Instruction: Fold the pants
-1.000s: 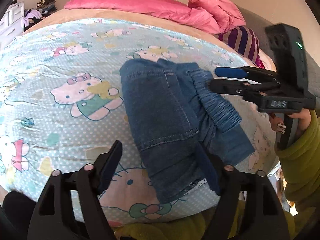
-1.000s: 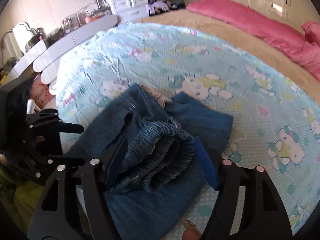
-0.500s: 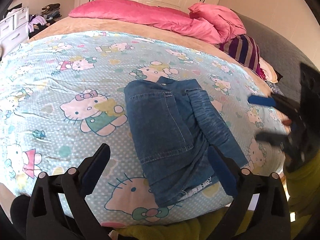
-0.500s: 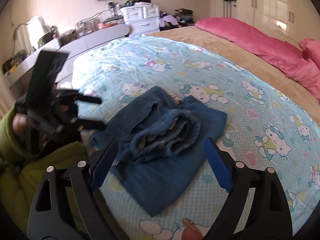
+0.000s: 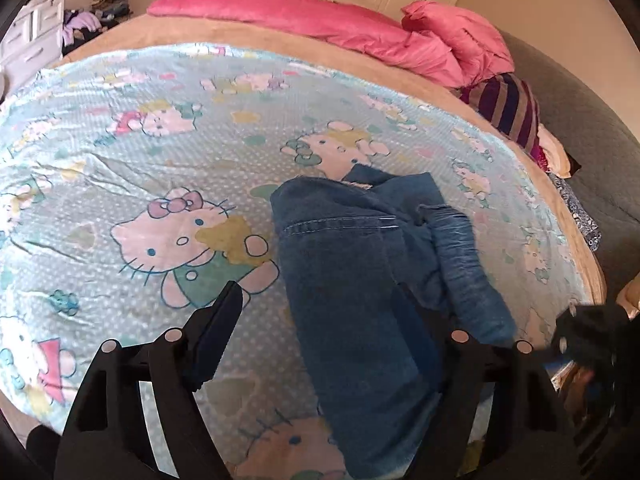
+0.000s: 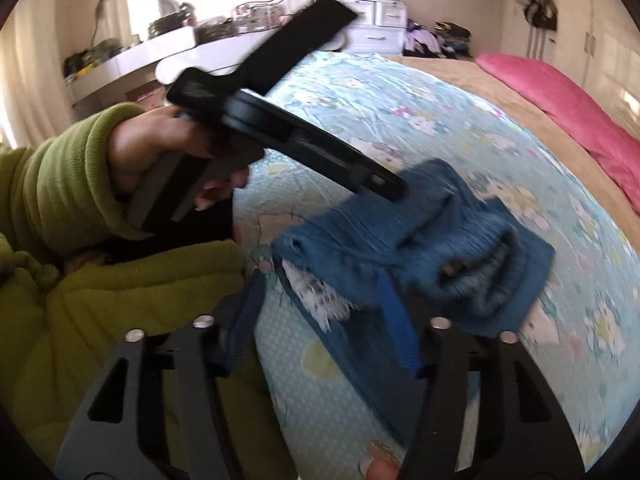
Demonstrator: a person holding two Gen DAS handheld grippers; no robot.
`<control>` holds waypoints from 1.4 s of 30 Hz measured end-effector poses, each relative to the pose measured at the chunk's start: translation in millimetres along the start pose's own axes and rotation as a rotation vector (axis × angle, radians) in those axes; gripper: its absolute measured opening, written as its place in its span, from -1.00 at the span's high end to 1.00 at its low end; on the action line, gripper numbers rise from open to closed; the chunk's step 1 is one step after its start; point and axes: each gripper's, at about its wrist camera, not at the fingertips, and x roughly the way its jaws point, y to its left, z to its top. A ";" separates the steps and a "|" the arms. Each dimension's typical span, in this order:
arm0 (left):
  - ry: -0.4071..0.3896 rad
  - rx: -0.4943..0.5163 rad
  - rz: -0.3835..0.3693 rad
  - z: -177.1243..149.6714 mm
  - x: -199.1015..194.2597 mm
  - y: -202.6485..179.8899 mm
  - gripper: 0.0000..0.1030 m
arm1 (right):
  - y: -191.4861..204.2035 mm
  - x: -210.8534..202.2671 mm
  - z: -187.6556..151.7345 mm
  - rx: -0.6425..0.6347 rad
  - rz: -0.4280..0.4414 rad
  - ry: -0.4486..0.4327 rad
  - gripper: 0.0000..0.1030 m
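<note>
While the pants (image 5: 360, 280) lie folded on the bed (image 5: 120, 160), both claws (each closing, gripping nothing) hover near; limp, weighty denim seems best pinched at a thick folded edge.

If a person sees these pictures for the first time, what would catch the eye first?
Probably the folded jeans, dark blue on the pale cartoon-cat blanket near the bed's front edge. Next, the pink duvet along the far side. In the right wrist view, a green sleeve holds the left claw above the jeans.
</note>
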 end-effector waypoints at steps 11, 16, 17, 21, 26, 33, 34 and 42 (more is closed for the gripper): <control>0.052 -0.022 -0.005 1.9 31.5 9.0 -0.51 | 5.2 39.7 -16.1 -0.049 0.039 0.122 0.41; 0.038 -0.040 -0.017 0.7 27.0 9.8 -0.50 | 0.6 15.7 -11.3 -0.002 0.071 0.080 0.33; 0.033 -0.044 -0.021 -0.1 24.9 10.0 -0.50 | -2.8 7.7 -10.9 0.016 0.077 0.058 0.32; 0.014 -0.045 -0.039 -3.6 15.3 6.5 -0.50 | -38.5 -36.1 -9.4 0.185 0.009 -0.088 0.09; 0.013 -0.035 -0.044 -9.1 11.8 2.5 -0.50 | -109.0 -39.3 -22.8 0.476 -0.170 -0.061 0.02; 0.036 -0.039 -0.044 -11.8 19.6 2.3 -0.50 | -166.1 -4.0 -61.7 0.775 -0.111 0.035 -0.02; 0.038 -0.039 -0.044 -11.7 20.8 2.6 -0.50 | -168.0 0.1 -63.6 0.782 -0.095 0.036 -0.03; 0.041 -0.031 -0.087 -9.6 31.4 -1.6 0.04 | -165.1 23.3 -60.0 0.747 0.016 0.025 0.63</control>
